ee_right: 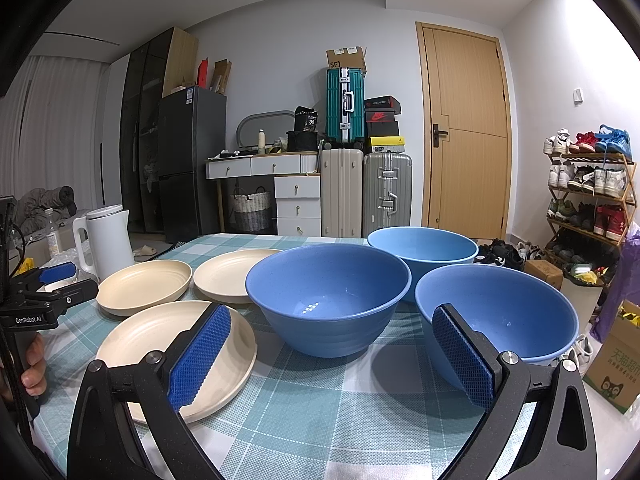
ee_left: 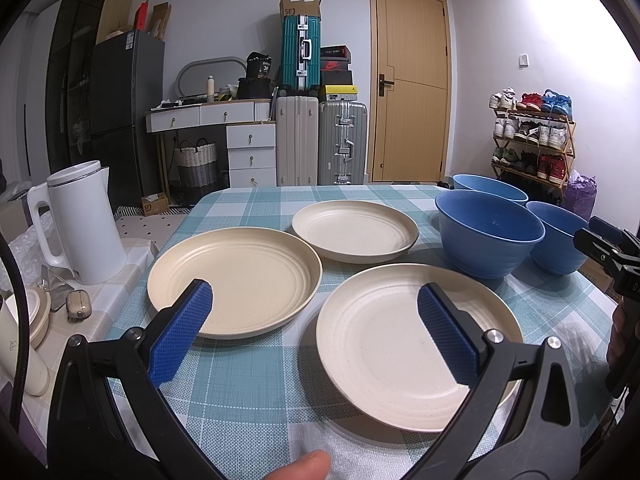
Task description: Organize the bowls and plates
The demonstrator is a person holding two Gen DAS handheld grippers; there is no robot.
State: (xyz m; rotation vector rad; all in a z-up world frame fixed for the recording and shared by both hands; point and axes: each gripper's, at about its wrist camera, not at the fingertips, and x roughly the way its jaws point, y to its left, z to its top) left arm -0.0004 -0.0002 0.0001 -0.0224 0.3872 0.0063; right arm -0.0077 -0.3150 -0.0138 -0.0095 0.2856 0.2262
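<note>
Three cream plates lie apart on the checked tablecloth: a near plate [ee_left: 404, 344], a left plate [ee_left: 240, 276] and a far plate [ee_left: 354, 228]. Three blue bowls stand to their right: a middle bowl [ee_left: 486, 232], a far bowl [ee_left: 490, 188] and a right bowl [ee_left: 556, 236]. My left gripper [ee_left: 316, 300] is open and empty, above the gap between the near and left plates. My right gripper [ee_right: 332, 324] is open and empty, between the near plate [ee_right: 168, 352] and the right bowl [ee_right: 512, 320], in front of the middle bowl [ee_right: 328, 304].
A white kettle [ee_left: 78, 220] stands on a side surface left of the table, with small items beside it. The table's right edge runs just past the bowls; boxes [ee_right: 612, 360] and a shoe rack [ee_right: 588, 196] stand on the floor beyond it.
</note>
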